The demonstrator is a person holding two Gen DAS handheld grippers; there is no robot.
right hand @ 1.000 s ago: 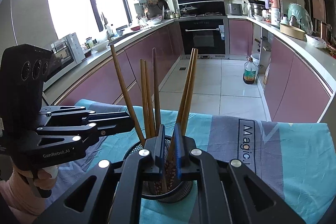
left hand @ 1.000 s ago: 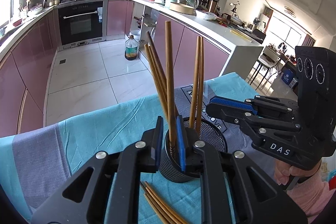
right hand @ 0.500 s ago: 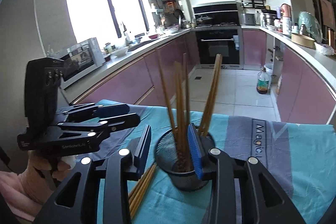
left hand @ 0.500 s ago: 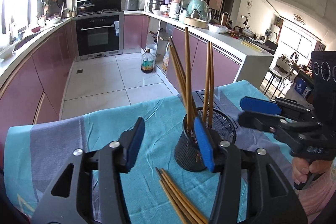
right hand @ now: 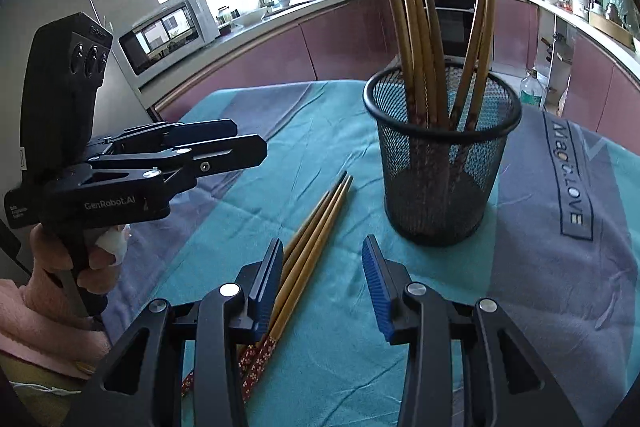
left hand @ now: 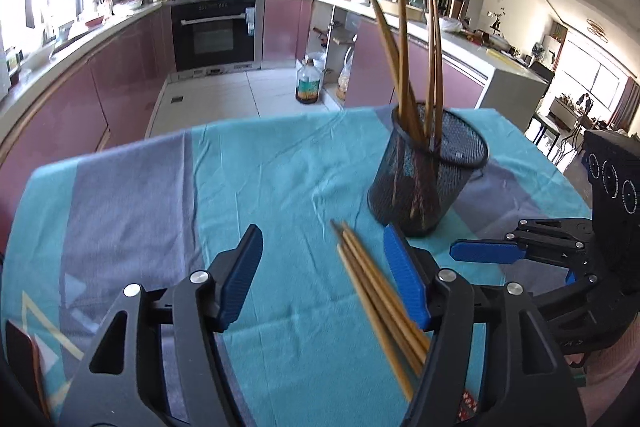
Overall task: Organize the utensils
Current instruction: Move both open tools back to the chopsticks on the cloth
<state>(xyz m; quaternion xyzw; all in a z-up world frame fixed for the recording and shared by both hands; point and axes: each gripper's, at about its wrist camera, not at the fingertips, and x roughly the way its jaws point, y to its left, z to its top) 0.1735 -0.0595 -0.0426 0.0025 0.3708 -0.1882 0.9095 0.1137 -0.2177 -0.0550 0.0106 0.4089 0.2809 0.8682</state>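
Note:
A black mesh cup [left hand: 428,171] stands on the teal tablecloth and holds several wooden chopsticks [left hand: 404,51] upright. It also shows in the right wrist view [right hand: 440,151] with its chopsticks [right hand: 420,39]. A few more chopsticks [left hand: 380,295] lie flat on the cloth in front of the cup, and show in the right wrist view [right hand: 308,251] with patterned red ends. My left gripper [left hand: 324,279] is open and empty above the cloth, left of the cup. My right gripper [right hand: 320,279] is open and empty, just above the lying chopsticks.
The table has a teal and grey cloth [left hand: 160,195] with lettering [right hand: 572,175]. Beyond the far edge are the kitchen floor, purple cabinets [left hand: 72,99] and an oven [left hand: 216,31]. A microwave [right hand: 168,31] stands at the left.
Both grippers let go of the chopsticks in the cup, opened, and drew back and down from it. The chopsticks lying on the cloth are now in full view.

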